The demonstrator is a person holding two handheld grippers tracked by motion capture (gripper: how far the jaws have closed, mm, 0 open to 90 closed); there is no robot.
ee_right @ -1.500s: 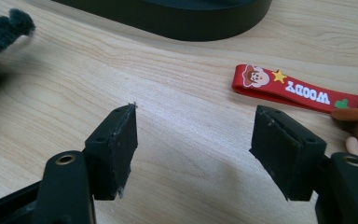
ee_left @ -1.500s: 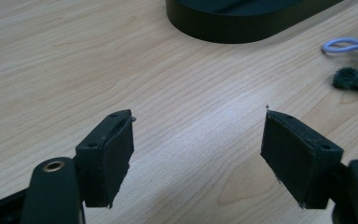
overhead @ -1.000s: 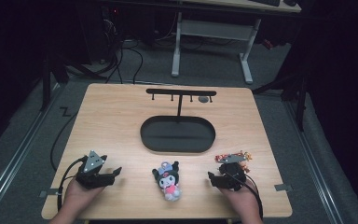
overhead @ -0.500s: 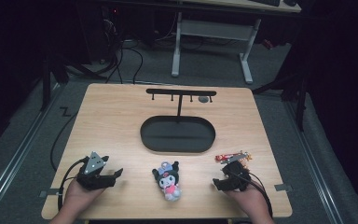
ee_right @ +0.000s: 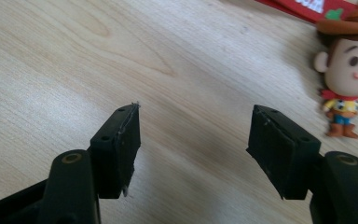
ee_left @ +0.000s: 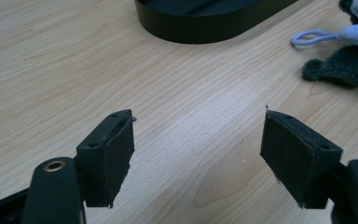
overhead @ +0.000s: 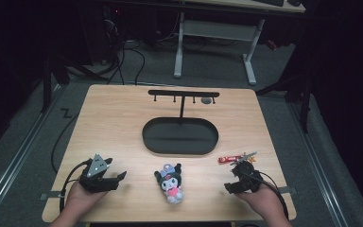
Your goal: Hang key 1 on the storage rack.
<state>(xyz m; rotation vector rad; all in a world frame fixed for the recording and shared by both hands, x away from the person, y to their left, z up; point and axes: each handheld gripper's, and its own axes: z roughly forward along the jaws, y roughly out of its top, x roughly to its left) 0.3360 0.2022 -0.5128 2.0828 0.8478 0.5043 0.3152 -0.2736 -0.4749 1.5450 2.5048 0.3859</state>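
cowboy keychain just right of right tongs, both tongs wide open, empty

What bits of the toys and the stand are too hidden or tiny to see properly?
- Plush toy, left gripper view: the picture's right edge cuts it off; a dark paw and a lilac loop show.
- Cowboy keychain, right gripper view: the top edge cuts its hat and red strap; the strap's lettering cannot be read.
- Stand, high view: the small grey thing under its bar is too small to identify.
- Plush toy's face, high view: too small.
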